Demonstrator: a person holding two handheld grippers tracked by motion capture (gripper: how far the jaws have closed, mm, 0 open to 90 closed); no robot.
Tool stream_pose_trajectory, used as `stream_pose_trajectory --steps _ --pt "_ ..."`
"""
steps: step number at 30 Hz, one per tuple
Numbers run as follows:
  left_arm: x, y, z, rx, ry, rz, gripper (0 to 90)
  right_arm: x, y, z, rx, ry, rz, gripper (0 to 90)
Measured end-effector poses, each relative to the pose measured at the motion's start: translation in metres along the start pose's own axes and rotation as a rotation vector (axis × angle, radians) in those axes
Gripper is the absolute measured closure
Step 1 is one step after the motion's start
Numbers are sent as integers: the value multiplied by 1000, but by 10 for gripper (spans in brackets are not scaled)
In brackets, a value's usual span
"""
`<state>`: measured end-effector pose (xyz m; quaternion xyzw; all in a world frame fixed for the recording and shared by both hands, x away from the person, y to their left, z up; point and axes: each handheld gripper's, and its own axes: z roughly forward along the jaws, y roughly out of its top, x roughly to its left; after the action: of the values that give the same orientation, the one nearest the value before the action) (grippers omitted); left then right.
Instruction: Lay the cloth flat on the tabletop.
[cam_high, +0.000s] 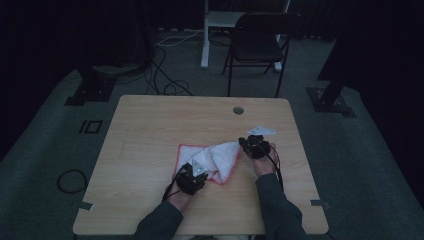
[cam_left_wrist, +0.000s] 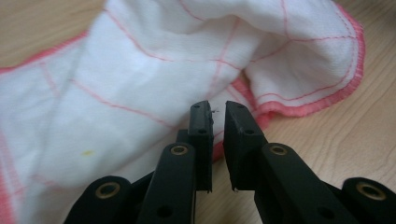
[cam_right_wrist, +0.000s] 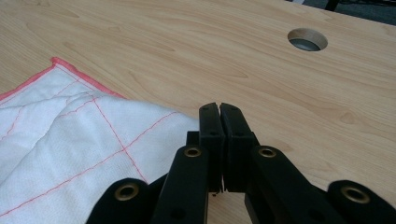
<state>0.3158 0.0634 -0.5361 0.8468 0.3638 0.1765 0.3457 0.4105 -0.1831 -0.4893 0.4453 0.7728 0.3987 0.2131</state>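
A dim room surrounds my pale wooden table (cam_high: 150, 130), with a folding chair (cam_high: 257, 37) standing beyond its far edge. On it lies the cloth (cam_high: 212, 157), white, quilted with thin pink grid lines and bound in a bright pink stitched hem (a small yellow spot marks it left of my left jaws). It is crumpled and partly folded over itself, one corner flat on the wood, the rest heaped in soft ridges. Its long axis runs between my two tools, from my left gripper (cam_left_wrist: 214, 114) at its near end up towards my right gripper (cam_right_wrist: 219, 109) at its far end; the flat corner points away to the left of that line.

My left jaws stand a narrow slit apart, nothing pinched between them. The folded hem lies just ahead of their tips and to the right, and white cloth spreads to their left.

My right jaws are clenched tight, pad against pad. The cloth's edge reaches their left side; whether a bit of fabric is caught between them I cannot tell. Bare wood lies ahead, with a round cable hole (cam_right_wrist: 307, 39) farther off to the right.
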Motion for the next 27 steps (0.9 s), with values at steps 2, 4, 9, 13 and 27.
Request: stream_pose_trajectory --steps 2,4,9,13,27 --pt "-3 1 3 2 9 2 781 0 0 0 1 0 1 893" --pt "-4 1 4 -1 9 -7 739 0 0 1 1 0 2 894" --pt "-5 3 8 0 -20 -44 654 0 0 1 2 -2 7 893" --pt "-6 2 6 10 2 -21 705 0 0 2 4 -3 5 893" --pt "18 -25 -28 61 -13 27 872 -12 -2 2 20 -30 13 893"
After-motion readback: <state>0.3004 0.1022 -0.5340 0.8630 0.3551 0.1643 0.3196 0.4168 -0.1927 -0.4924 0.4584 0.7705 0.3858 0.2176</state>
